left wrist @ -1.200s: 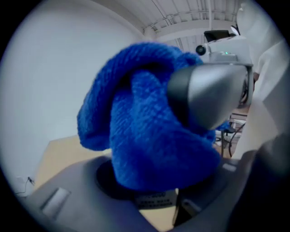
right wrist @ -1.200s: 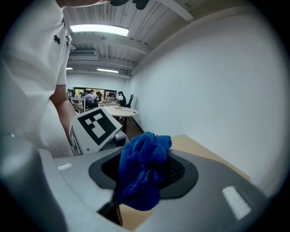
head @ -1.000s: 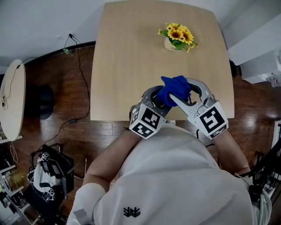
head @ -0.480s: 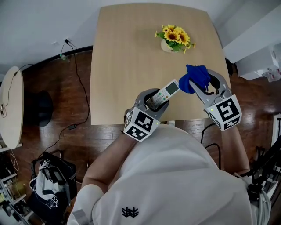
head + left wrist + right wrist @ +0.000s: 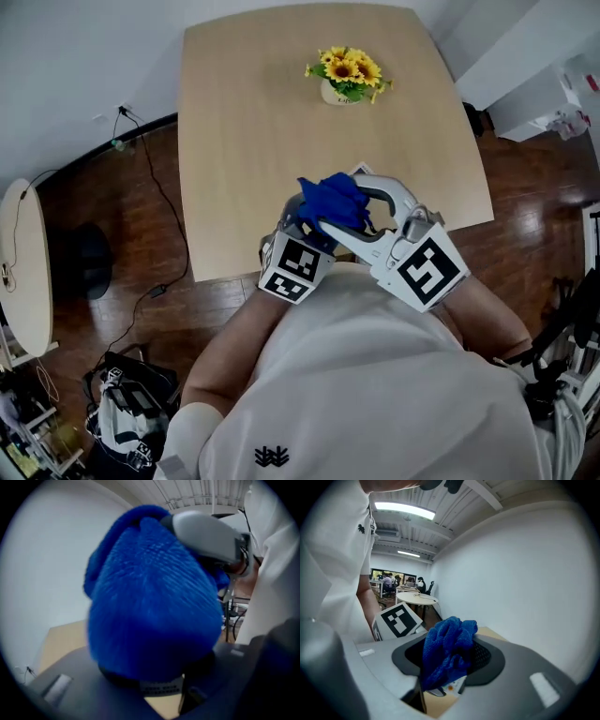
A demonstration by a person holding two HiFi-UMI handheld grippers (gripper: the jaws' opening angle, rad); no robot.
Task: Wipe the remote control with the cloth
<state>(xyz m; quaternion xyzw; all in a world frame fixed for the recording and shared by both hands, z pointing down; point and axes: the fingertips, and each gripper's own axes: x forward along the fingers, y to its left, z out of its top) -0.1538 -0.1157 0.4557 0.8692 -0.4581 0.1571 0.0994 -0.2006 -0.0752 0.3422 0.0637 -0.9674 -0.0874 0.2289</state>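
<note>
The blue cloth is bunched between the grey jaws of my right gripper, which is shut on it. The cloth lies pressed over the remote control, which is almost wholly covered in the head view. My left gripper is shut on the remote and holds it above the table's near edge. In the right gripper view the cloth hangs over the white remote, whose buttons peek out below. In the left gripper view the cloth fills the frame and only the remote's end shows between the dark jaws.
A light wooden table lies ahead, with a small pot of yellow flowers at its far side. A round side table stands at the left on the dark wood floor, and a cable runs beside it.
Half a second ago the right gripper held the cloth off to the right, with the remote bare. Now it has swung back left and the cloth covers the remote.
</note>
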